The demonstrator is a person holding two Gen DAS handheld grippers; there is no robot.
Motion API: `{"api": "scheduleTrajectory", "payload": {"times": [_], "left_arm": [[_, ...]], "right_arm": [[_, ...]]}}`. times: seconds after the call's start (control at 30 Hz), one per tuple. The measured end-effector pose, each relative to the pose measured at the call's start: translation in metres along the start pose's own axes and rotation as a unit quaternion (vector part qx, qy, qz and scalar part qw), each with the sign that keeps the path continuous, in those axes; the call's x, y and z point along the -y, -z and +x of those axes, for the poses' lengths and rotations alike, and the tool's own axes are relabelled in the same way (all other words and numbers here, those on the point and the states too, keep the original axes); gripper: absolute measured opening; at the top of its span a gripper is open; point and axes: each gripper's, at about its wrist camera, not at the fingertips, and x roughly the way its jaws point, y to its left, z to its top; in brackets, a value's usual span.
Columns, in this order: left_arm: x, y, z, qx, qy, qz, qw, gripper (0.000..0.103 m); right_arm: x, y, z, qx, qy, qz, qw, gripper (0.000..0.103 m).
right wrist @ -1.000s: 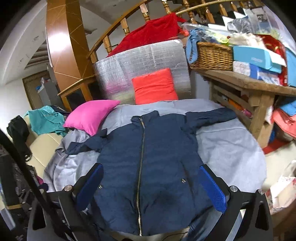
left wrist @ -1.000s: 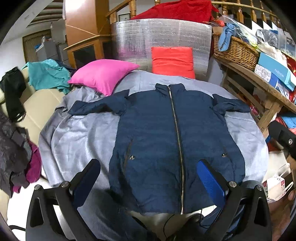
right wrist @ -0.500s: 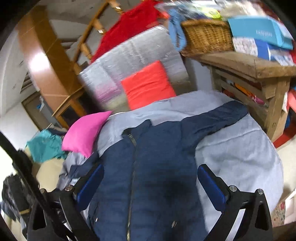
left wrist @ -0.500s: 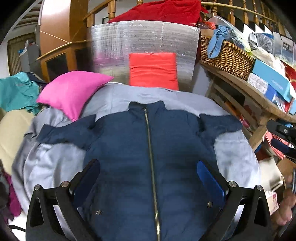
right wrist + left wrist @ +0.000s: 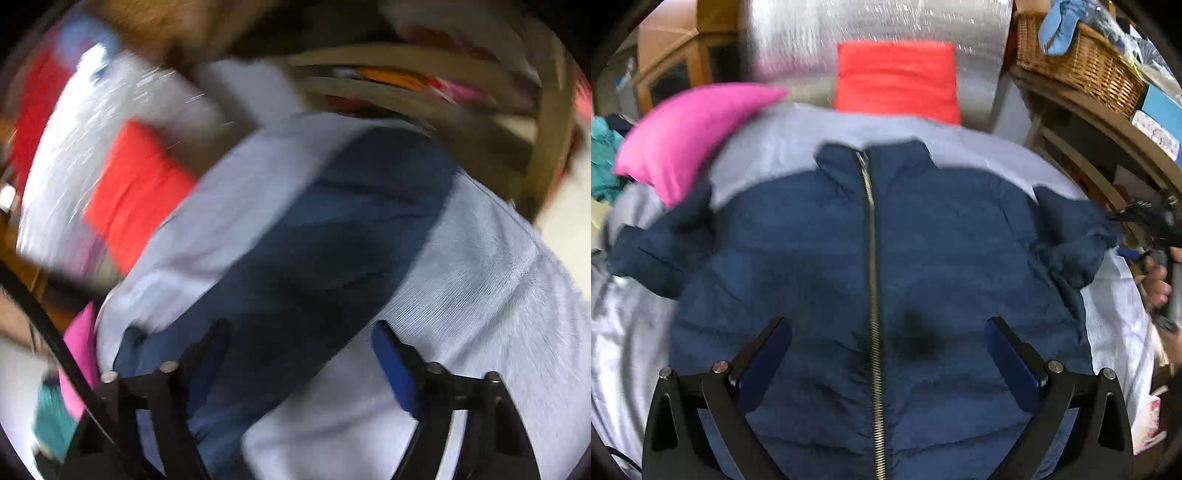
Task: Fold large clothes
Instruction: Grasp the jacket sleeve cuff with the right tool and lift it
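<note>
Nearest the left wrist camera, the left gripper [image 5: 886, 347] is hanging with its fingers spread wide over the chest of the navy jacket [image 5: 820, 266], nothing between the pads. Zipped shut, the jacket is lying front-up on the grey sheet [image 5: 768, 147], sleeves out to both sides. Over the jacket's sleeve [image 5: 332, 240], which is showing between its blue pads in the blurred right wrist view, the right gripper [image 5: 299, 343] has just been narrowing its jaws, still apart and not pressing cloth. Beyond the collar, a pink pillow [image 5: 683, 129] and an orange cushion [image 5: 897, 77] are leaning by a silvery roll [image 5: 798, 40].
</note>
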Motion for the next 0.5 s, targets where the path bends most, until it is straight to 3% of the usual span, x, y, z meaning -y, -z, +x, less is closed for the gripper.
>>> {"api": "scheduleTrajectory", "payload": {"times": [0.03,0.13,0.2,0.27,0.37,0.5], "left_arm": [[0.001,0.003,0.005,-0.005,0.000,-0.001,1.0000,0.103],[0.005,0.010,0.010,-0.011,0.010,0.002,0.9999,0.103],[0.005,0.011,0.013,-0.018,0.020,-0.001,0.9997,0.103],[0.006,0.012,0.012,-0.018,0.019,-0.001,0.9997,0.103],[0.005,0.011,0.009,-0.015,0.018,-0.001,0.9997,0.103],[-0.003,0.003,0.003,-0.006,0.031,-0.017,0.9993,0.103]], "right_arm": [[0.014,-0.007,0.010,0.000,0.005,0.020,1.000,0.074],[0.036,-0.023,0.020,0.026,-0.031,0.050,0.998,0.072],[0.035,-0.031,0.022,0.034,-0.030,0.049,0.998,0.059],[0.033,-0.033,0.030,0.036,-0.001,0.037,0.999,0.035],[0.023,-0.027,0.027,0.051,0.031,0.010,0.998,0.012],[-0.017,-0.018,-0.019,0.098,0.036,-0.047,0.993,0.008]]}}
